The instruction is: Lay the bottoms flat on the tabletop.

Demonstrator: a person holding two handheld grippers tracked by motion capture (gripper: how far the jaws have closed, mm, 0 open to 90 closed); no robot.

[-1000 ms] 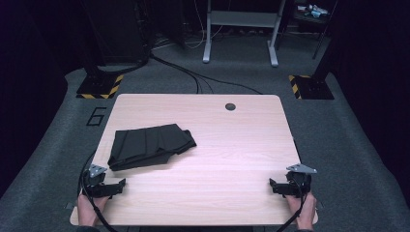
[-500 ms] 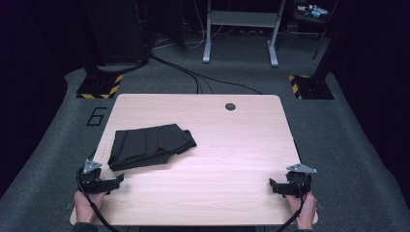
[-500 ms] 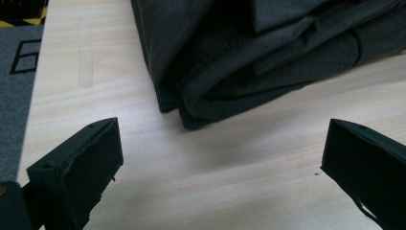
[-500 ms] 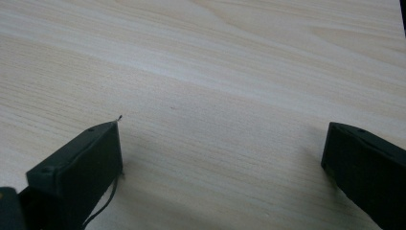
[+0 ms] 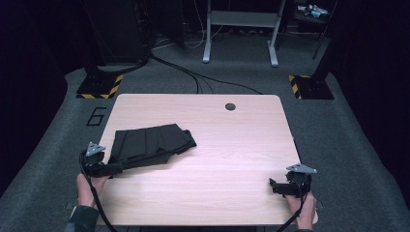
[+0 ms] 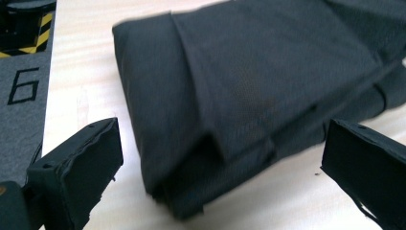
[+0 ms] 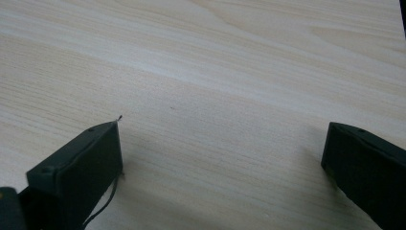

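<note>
A folded black cloth (image 5: 150, 144) lies on the left half of the wooden table (image 5: 222, 145). My left gripper (image 5: 115, 167) is open at the cloth's near-left corner. In the left gripper view that folded corner of the cloth (image 6: 249, 96) lies between the two spread jaws, which do not touch it. My right gripper (image 5: 274, 186) rests open near the table's front right corner, pointing left. In the right gripper view my right gripper (image 7: 220, 177) has just bare wood (image 7: 206, 81) between its jaws.
A round cable hole (image 5: 230, 106) sits near the table's far edge. Grey carpet with a painted 6 (image 5: 96, 116) surrounds the table. Cables (image 5: 193, 77), black stands with yellow-striped bases (image 5: 99, 89) and a grey frame (image 5: 239, 34) stand beyond.
My left gripper has moved forward and left from the front edge up to the cloth's near corner. The right gripper has stayed put.
</note>
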